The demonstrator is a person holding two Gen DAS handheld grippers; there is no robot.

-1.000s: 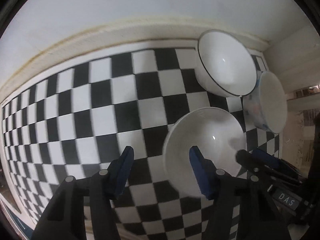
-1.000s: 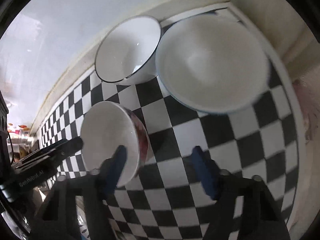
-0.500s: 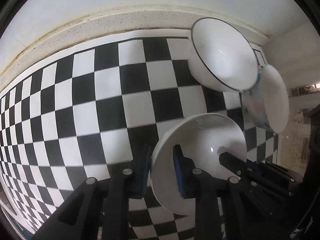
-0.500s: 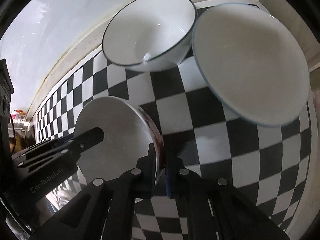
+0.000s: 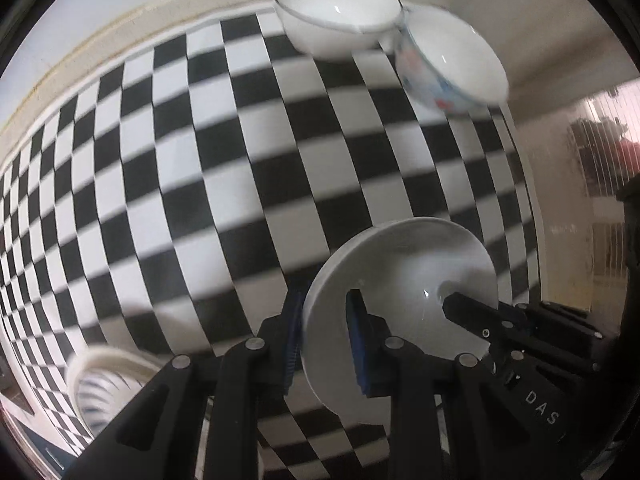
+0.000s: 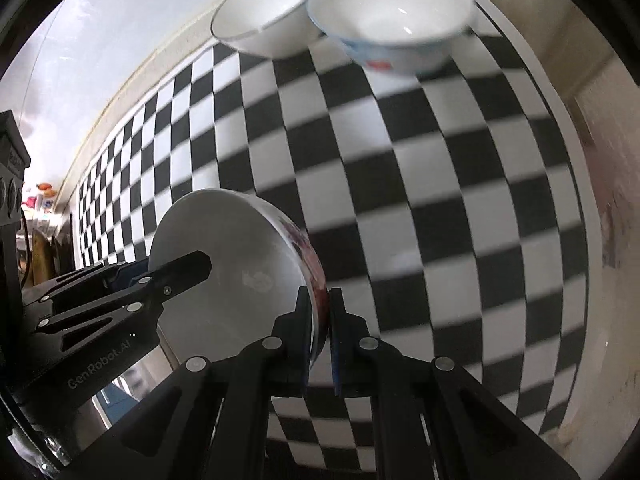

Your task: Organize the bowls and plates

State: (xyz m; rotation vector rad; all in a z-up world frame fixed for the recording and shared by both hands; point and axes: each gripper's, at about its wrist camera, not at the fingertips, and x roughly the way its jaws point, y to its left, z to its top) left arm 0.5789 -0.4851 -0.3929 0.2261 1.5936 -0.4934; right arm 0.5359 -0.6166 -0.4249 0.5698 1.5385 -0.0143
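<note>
Both grippers hold one white bowl with a red pattern outside [image 5: 404, 280] [image 6: 236, 264], lifted above the checkered table. My left gripper [image 5: 322, 340] is shut on its left rim. My right gripper [image 6: 319, 312] is shut on its right rim. Each gripper shows in the other's view. A white bowl with a dark rim [image 5: 336, 16] [image 6: 268, 12] and a white bowl with blue and red marks [image 5: 448, 64] [image 6: 396, 16] stand side by side at the far edge of the table.
The black-and-white checkered cloth [image 5: 240, 168] [image 6: 440, 184] covers the table up to a pale wall. A white ribbed dish [image 5: 100, 384] lies at the near left in the left wrist view. A wall edge [image 6: 592, 160] runs along the table's right side.
Both grippers shut on the bowl's opposite rims, then lifted it up and back toward the near side. The two far bowls now look farther away.
</note>
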